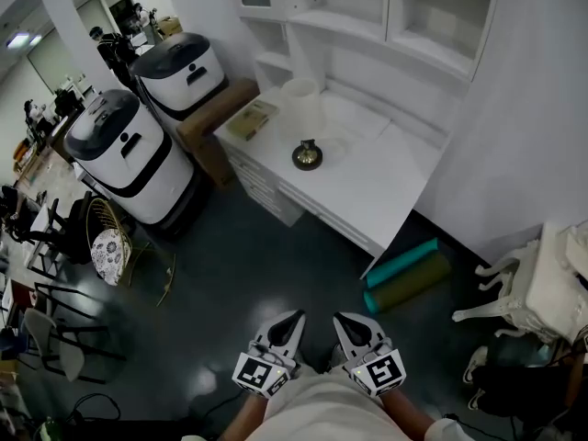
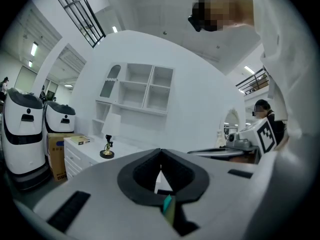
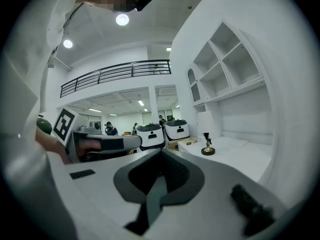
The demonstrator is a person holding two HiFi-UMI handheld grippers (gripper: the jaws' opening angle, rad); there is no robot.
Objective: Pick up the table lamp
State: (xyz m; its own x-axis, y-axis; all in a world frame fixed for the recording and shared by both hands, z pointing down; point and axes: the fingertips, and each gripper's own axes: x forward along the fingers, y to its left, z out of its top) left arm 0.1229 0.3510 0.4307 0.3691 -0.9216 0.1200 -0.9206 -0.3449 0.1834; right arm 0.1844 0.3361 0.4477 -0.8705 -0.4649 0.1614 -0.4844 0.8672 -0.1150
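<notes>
White plastic, two hand-held items nearest the viewer: left gripper (image 1: pixel 288 329) and right gripper (image 1: pixel 352 331), side by side over the dark glossy floor (image 1: pixel 257 255), both pointing toward the far desk.
- Left gripper: jaws closed tip to tip, nothing between them.
- Right gripper: jaws fully closed, likewise empty.
- Two rolled mats (image 1: pixel 404 276), one teal and one olive, lie further off to the right at the foot of the desk.
- White desk (image 1: pixel 386 191) with drawers, set against the far wall.
- Table lamp (image 1: pixel 307 155): round brass base, dark stem, white shade. It stands upright near the middle of the desk top, well apart from both grippers.
- Yellowish book (image 1: pixel 251 118) on the desk's left end.
- Brown cardboard box (image 1: pixel 209 122) just beside that end.
- Two white-and-black robots (image 1: pixel 124 154) further left.
- White open shelves (image 1: pixel 367 7) above the desk.
</notes>
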